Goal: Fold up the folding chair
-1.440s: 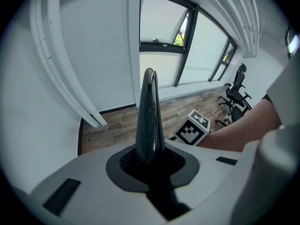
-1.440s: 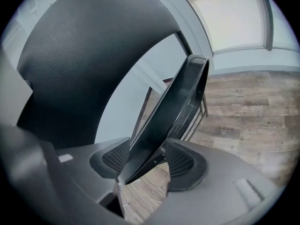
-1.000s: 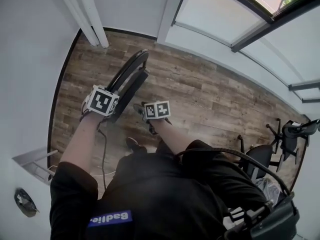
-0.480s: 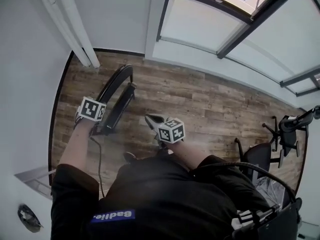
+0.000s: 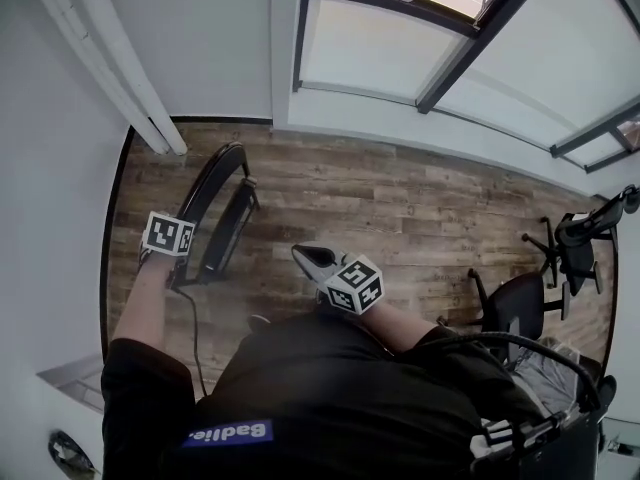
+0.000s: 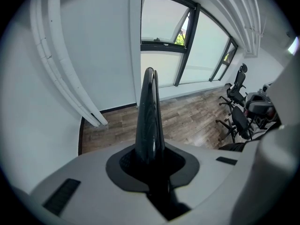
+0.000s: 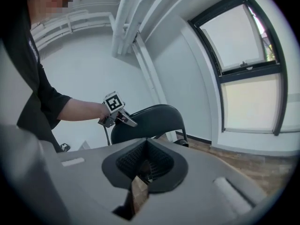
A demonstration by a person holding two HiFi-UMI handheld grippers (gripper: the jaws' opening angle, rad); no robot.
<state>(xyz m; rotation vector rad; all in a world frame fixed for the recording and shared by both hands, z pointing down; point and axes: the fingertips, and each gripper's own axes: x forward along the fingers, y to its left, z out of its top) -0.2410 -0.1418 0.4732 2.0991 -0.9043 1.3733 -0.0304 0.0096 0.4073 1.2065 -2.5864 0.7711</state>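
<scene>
Jaws of left gripper (image 6: pixel 150 156) clamp flat black folding chair (image 6: pixel 149 109).

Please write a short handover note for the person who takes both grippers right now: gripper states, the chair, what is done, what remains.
Left gripper: shut on the top edge of the folding chair, holding it upright on the wooden floor.
Right gripper: shut, empty, in the air apart from the chair.
Done: the chair looks folded flat.
To do: probably lean it against the white wall or lay it down, then release.
</scene>
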